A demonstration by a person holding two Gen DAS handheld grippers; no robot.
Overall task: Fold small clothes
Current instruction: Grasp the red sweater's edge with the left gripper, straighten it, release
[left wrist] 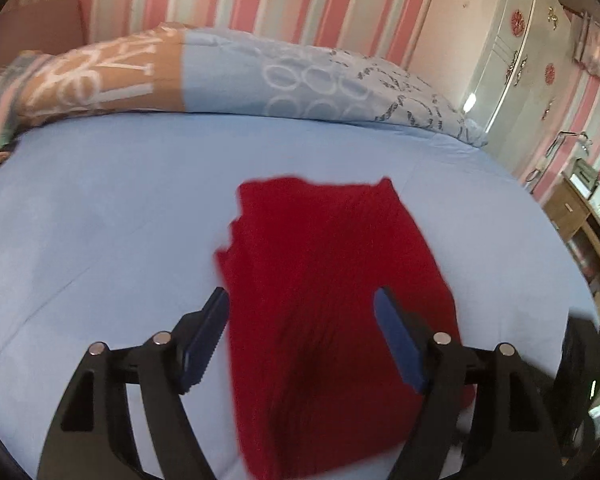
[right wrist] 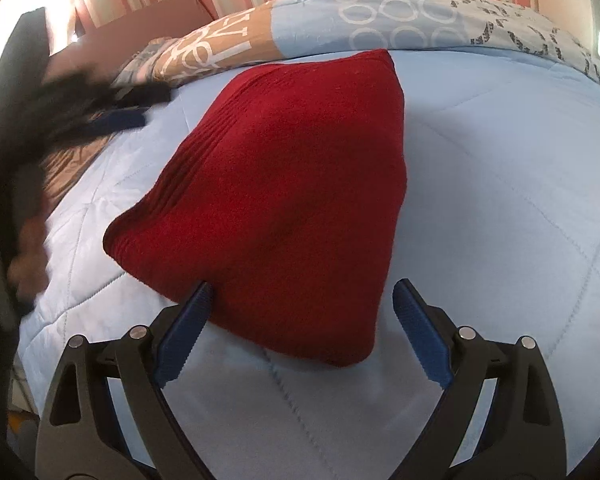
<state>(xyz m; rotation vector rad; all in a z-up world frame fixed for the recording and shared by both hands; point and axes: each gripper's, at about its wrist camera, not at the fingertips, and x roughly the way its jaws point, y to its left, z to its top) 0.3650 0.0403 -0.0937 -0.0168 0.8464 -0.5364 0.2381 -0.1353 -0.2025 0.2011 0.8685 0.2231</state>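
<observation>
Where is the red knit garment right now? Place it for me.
The red knit garment lies folded on the light blue quilt, between the open fingers of both grippers in each wrist view, its far corner near the patterned bedding by the striped wall.

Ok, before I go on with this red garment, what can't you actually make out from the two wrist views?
- Red garment, left wrist view: near edge cut off by the frame bottom; motion blur hides its folds.
- Left gripper, right wrist view: a dark blur, so its opening is unreadable there.
- Layers under the garment: hidden in both views.
</observation>
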